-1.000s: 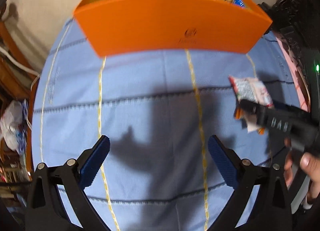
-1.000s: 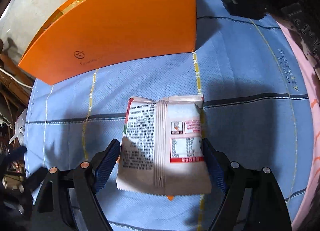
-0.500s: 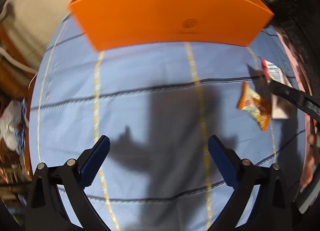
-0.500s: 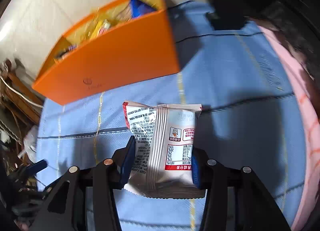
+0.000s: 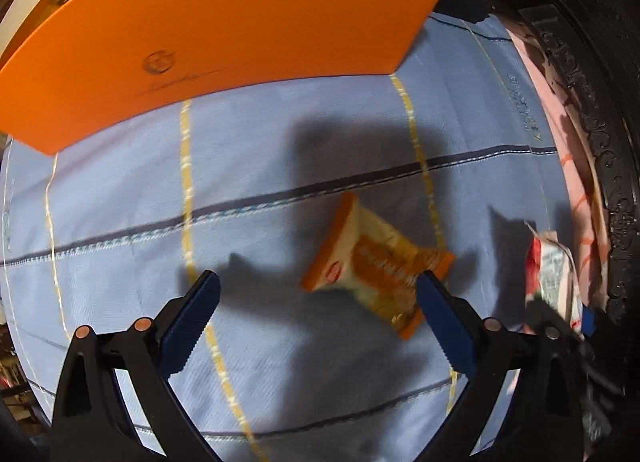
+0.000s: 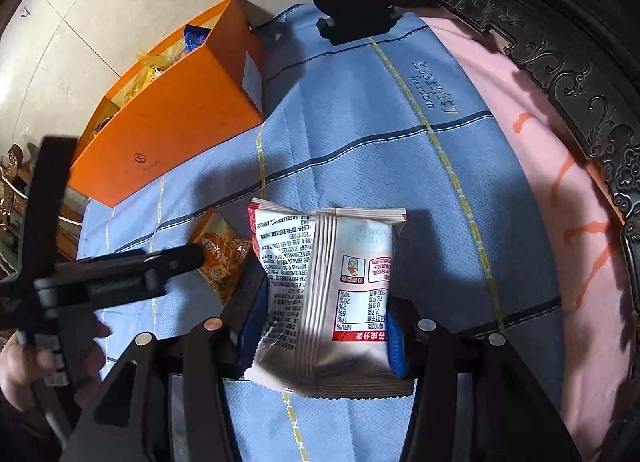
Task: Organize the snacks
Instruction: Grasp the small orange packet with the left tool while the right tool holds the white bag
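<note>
The right gripper [image 6: 320, 326] is clamped on a white snack packet [image 6: 328, 286], printed back side up, its blue pads pressing both side edges of the wrapper. The jaws have just been closing onto it and then eased a little, with the packet between them. The packet is off the blue cloth [image 6: 360, 134] and hangs over the part of the cloth near its pink-edged side, where a pink sheet [image 6: 560, 222] shows beside the cloth.

The left gripper [image 5: 316, 302] points down at the cloth with its 2 fingers [image 5: 192, 314] spread wide apart and nothing between the pads. An orange snack packet [image 5: 372, 266] lies flat on the cloth, toward the middle, just ahead of that gripper's right-hand finger; whether the finger touches it I cannot tell, as the view is blurred. In the right wrist view the same orange packet lies just beside the white one, partly behind the left gripper's black arm, and a hand [image 6: 24, 366] holds that gripper at the frame's lower left.

An orange box [image 5: 224, 34] stands at the far edge of the cloth, open at the top, with several wrapped snacks [image 6: 160, 62] inside it.
</note>
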{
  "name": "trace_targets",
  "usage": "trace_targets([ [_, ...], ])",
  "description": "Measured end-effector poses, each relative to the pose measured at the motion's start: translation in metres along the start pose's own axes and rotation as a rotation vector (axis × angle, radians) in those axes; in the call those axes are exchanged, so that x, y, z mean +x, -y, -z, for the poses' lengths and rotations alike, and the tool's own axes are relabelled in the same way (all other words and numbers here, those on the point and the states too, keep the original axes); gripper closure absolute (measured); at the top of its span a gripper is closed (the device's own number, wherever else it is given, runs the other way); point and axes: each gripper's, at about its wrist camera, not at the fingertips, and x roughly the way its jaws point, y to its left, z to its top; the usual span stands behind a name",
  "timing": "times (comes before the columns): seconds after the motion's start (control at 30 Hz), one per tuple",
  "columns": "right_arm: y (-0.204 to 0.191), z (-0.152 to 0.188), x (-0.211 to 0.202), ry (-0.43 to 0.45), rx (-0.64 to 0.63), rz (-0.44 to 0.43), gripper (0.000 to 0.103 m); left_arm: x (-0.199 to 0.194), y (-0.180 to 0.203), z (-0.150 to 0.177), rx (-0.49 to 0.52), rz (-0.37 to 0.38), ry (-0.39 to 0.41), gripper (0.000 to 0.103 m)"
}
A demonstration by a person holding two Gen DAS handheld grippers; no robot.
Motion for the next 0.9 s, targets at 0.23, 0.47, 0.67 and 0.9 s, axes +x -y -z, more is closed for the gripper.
trace_targets([
  [0.23, 0.0, -0.001, 0.0, -0.003, -0.013, -0.016, 0.05, 0.021, 0.026, -0.001, 0.045, -0.01, -0.035, 0.018],
  [0.47, 0.001, 0.001, 0.001, -0.006, -0.014, -0.01, 0.049, 0.021, 0.046, -0.001, 0.09, -0.031, 0.002, 0.052],
  [0.67, 0.002, 0.001, -0.004, -0.002, -0.009, 0.0, 0.049, 0.007, 0.03, 0.007, 0.081, -0.025, 0.015, 0.061],
  [0.9, -0.015, 0.001, -0.007, -0.007, -0.047, -0.01, 0.049, -0.013, 0.01, 0.027, 0.065, -0.048, 0.042, 0.073],
])
